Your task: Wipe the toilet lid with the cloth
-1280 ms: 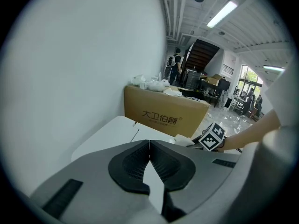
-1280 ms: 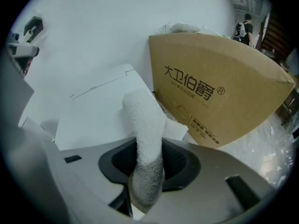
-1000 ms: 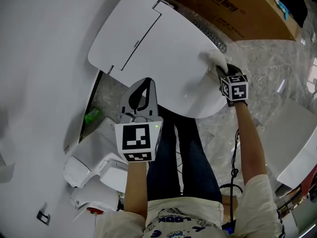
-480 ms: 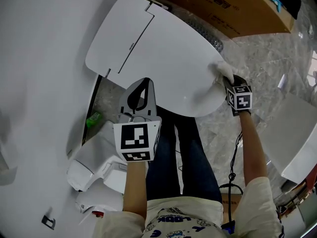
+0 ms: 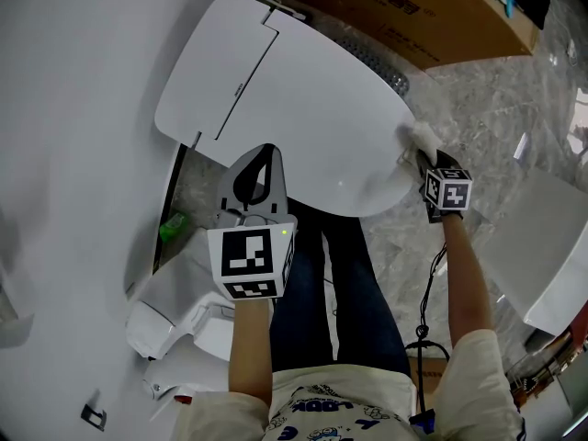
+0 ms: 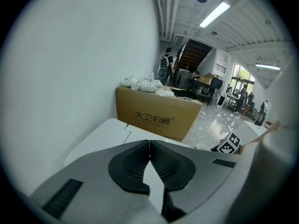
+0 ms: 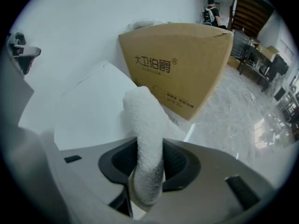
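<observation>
The white toilet lid [image 5: 294, 99] lies closed across the upper middle of the head view. A white fluffy cloth [image 5: 419, 136] rests at the lid's right edge, and my right gripper [image 5: 424, 154] is shut on it. In the right gripper view the cloth [image 7: 145, 139] rises as a thick roll between the jaws, with the lid [image 7: 88, 111] behind it to the left. My left gripper [image 5: 261, 175] hovers over the lid's near edge, jaws closed together with nothing in them. In the left gripper view its jaws [image 6: 149, 146] meet, and the lid [image 6: 110, 134] lies beyond.
A brown cardboard box [image 5: 404, 7] stands behind the toilet, next to a white wall [image 5: 64, 108] on the left. Marble floor [image 5: 496, 118] spreads to the right, with a white panel [image 5: 542, 246] lying on it. A white toilet part [image 5: 175, 301] sits at lower left.
My right gripper has slid the cloth rightward along the lid's right edge, toward the rim. The left gripper has stayed almost still over the near edge.
</observation>
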`<state>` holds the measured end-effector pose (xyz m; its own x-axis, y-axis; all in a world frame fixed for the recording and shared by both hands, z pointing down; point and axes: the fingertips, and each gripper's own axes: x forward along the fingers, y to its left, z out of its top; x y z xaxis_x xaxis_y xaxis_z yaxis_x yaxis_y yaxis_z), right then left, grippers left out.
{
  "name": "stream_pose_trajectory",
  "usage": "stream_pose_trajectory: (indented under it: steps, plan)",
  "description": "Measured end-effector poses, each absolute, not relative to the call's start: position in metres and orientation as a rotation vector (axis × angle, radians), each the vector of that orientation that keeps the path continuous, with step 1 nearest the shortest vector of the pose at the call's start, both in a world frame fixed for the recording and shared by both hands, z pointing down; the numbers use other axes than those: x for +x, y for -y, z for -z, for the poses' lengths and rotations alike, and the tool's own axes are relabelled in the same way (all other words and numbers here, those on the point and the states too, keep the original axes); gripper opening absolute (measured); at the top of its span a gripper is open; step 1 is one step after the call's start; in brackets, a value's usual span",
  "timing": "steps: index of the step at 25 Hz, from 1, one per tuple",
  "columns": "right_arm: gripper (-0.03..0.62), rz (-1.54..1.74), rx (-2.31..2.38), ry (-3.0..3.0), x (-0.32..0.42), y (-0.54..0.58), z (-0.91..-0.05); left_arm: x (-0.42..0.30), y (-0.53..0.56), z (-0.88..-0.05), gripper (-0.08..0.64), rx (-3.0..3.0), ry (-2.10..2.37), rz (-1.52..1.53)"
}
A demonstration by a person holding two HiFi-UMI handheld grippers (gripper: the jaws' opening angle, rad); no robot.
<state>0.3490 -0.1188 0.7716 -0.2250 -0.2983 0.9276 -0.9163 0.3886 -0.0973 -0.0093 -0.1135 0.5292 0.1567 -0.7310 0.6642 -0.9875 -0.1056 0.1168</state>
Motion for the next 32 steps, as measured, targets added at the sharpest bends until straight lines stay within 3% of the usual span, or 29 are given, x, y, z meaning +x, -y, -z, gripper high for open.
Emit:
stream_pose_trajectory:
  steps: [10,20,32]
  plan:
    - [0.118,-0.667,0.984,1.801,0.31,0.135,-0.736,-0.028,0.107,-0.519,0.005,1.864,1.674,-0.589]
    - [0.118,-0.456,0.759,2.09,0.166,0.187,-0.665,-0.075,0.104,-0.487,0.005,1.773,1.806,-0.492]
    - [0.118,-0.326,0.457,2.234,-0.016,0.202,-0.647,-0.148,0.084,-0.474,0.005,1.639,1.929,-0.4]
